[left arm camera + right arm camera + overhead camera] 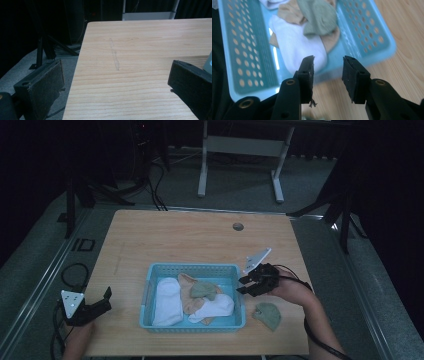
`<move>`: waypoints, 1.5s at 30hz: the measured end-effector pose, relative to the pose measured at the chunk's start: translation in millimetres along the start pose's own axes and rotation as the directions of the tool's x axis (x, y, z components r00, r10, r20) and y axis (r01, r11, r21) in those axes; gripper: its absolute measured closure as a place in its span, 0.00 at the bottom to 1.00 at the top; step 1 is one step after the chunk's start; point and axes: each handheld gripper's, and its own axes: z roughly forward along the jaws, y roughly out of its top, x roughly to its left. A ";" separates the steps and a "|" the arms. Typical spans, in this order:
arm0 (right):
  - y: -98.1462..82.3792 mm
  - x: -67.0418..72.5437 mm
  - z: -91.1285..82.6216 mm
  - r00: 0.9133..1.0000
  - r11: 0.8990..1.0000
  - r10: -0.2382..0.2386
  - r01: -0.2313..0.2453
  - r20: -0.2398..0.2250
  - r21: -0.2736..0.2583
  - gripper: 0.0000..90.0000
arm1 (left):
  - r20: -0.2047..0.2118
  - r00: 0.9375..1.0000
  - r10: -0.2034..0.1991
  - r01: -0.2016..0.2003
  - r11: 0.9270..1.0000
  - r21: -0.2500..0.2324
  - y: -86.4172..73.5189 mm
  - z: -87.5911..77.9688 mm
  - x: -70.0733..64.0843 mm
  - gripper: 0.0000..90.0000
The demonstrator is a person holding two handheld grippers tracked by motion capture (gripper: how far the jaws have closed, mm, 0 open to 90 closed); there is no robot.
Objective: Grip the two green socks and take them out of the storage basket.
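Dim room, dark floor, and one pale wooden worktop [200, 240] carrying everything that matters. The right gripper [248, 285] hangs just past the right end wall of the blue basket [192, 268], its jaws apart with nothing between them and aimed leftward into the basket. In the right gripper view that gripper [328, 71] looks straight over the near basket wall [362, 62], and the closest piece of laundry ahead of the open jaws is a white sock [294, 45], its long axis running away from the gripper toward the far end. Beyond it, deeper in, lies a green sock [318, 17] on top of a tan sock [287, 13]. In the high view the same white sock [217, 307] sits at the basket's right end, with the green one [204, 290] and tan one [187, 295] further in, and a second white sock [167, 300] at the far left.

Behind and below the right gripper, on the bare worktop, rests a loose green sock [267, 314], apart from the basket.

The left gripper [107, 300], jaws also apart and empty, sits well off beyond the basket's opposite end; its own view faces bare wood. So the right gripper is plainly the nearer one, and I judge a short forward reach would reach the nearest white sock.
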 end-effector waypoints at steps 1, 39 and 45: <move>3.4 0.6 3.1 1.000 1.000 -0.010 0.010 -0.004 -0.001 0.68 | 0.001 1.000 0.000 0.000 1.000 0.000 0.0 0.0 0.1 0.01; 62.7 15.6 96.9 0.985 0.989 -0.127 0.135 -0.117 0.057 0.70 | 0.005 1.000 -0.008 0.008 1.000 -0.001 0.1 -0.6 1.1 0.01; 62.8 17.5 106.4 0.985 0.985 -0.136 0.146 -0.103 0.097 0.73 | 0.005 1.000 -0.012 0.012 1.000 -0.005 0.0 -0.9 1.6 0.01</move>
